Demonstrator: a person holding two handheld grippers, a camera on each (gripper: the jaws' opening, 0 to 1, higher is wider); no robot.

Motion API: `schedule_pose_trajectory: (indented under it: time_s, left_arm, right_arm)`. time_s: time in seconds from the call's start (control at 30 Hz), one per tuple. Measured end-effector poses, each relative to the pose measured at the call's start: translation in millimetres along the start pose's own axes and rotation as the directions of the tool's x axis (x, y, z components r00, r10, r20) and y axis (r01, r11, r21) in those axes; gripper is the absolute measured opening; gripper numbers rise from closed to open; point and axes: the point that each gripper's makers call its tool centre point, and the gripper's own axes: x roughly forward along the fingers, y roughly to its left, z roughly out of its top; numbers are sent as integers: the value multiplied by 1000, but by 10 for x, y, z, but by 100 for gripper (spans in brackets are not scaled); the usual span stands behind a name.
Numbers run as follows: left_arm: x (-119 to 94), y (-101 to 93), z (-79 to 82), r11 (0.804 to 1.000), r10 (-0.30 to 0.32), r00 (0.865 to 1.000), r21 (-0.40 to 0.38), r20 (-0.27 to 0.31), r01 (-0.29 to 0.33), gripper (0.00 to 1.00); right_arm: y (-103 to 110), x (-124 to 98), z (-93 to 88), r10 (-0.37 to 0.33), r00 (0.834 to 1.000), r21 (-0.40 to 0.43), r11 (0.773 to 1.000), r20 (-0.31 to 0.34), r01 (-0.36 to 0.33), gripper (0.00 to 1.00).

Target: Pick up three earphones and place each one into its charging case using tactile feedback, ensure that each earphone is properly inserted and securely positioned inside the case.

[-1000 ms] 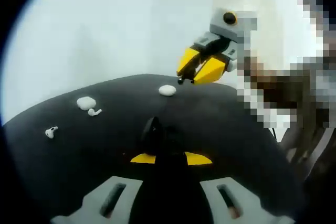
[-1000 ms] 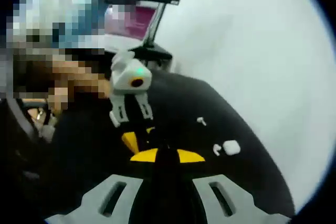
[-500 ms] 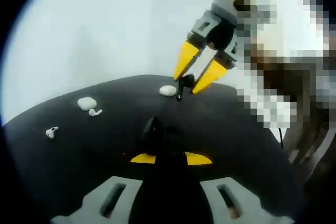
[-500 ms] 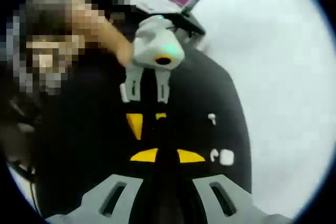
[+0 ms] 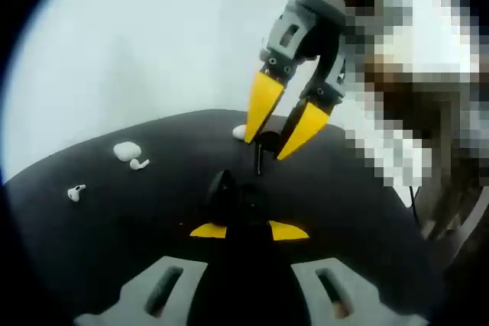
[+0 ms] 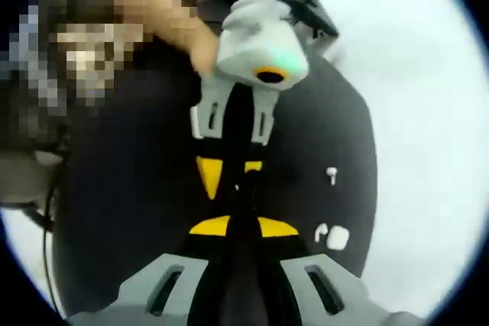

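Left gripper view: right gripper [image 5: 273, 143] pinching a black earphone [image 5: 260, 150], stem down, above a black charging case [image 5: 221, 188] clamped in the left gripper [image 5: 248, 230]. Right gripper view: left gripper [image 6: 228, 173] closed on that dark case below. Risk: misaligned stem catching the case rim and twisting out of the pinch; black on black hiding the socket. White cases [image 5: 126, 150] [image 5: 240, 133] and white earphones [image 5: 74, 192] [image 5: 138, 163] waiting on the black table [image 5: 114, 227].

Right gripper [image 5: 269, 143] raised, pointing down, jaws nearly closed on small dark item; left gripper [image 6: 229, 181] facing it, jaws closed.
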Motion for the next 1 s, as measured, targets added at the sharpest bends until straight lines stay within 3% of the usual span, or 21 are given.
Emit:
schedule_pose_trajectory:
  time_s: [0.5, 1.0]
  left_arm:
    - [-3, -11, 9, 1000, 1, 1000, 4, 1, -1, 14]
    - [-14, -27, 1, 1000, 3, 1000, 22, 2, -3, 14]
  right_arm:
    - [52, 66, -34, 60, 989, -74, 995, -138, -71, 14]
    - [28, 118, -24, 74, 974, -129, 986, -213, -103, 14]
